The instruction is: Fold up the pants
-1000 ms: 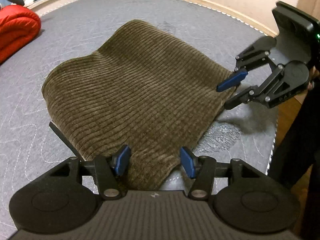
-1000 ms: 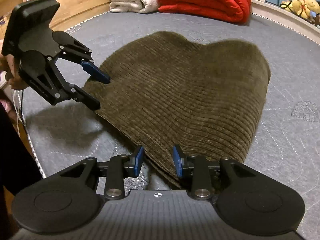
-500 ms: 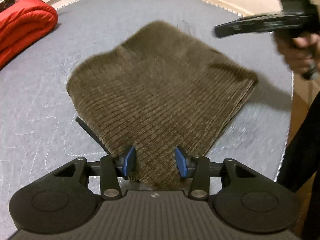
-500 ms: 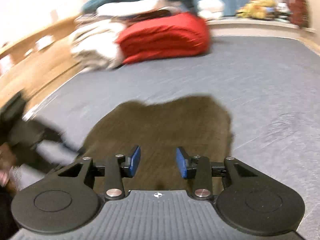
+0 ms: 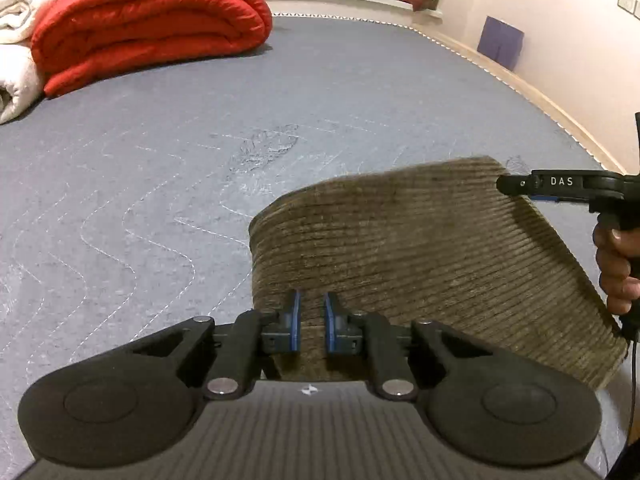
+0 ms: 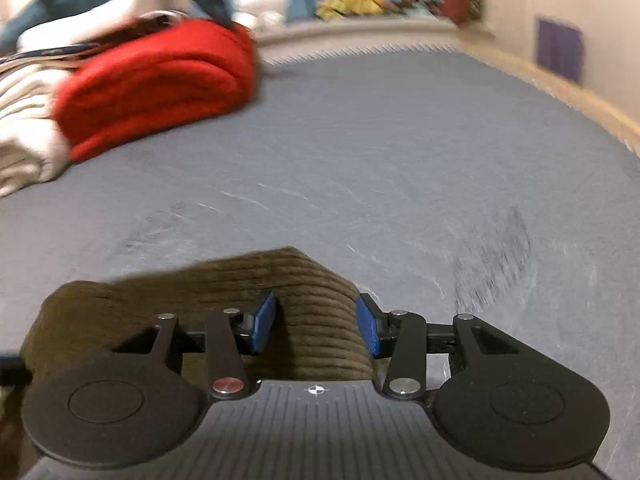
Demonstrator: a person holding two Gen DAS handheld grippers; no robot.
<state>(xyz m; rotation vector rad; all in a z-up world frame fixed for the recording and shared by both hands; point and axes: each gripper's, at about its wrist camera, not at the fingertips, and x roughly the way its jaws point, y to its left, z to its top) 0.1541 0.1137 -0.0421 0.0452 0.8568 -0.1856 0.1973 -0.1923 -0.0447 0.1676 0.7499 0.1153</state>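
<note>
Pants [image 5: 420,264] already a compact folded stack at the near right of the bed [image 5: 200,140]; my left gripper [image 5: 311,326] has just closed nearly shut on its near edge, right gripper [image 6: 316,326] half-open astride the fabric, unclamped; judged: last fold or tidy-up left.

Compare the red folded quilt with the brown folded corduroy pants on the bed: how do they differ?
The red quilt is smooth and puffy; the brown pants are ribbed. The quilt makes a thick, tall roll; the pants make a thin, flat stack. The quilt sits untouched at the far end; the pants lie near, between the pads of both the left tongs and the right tongs. Both rest folded on the grey mattress.
</note>
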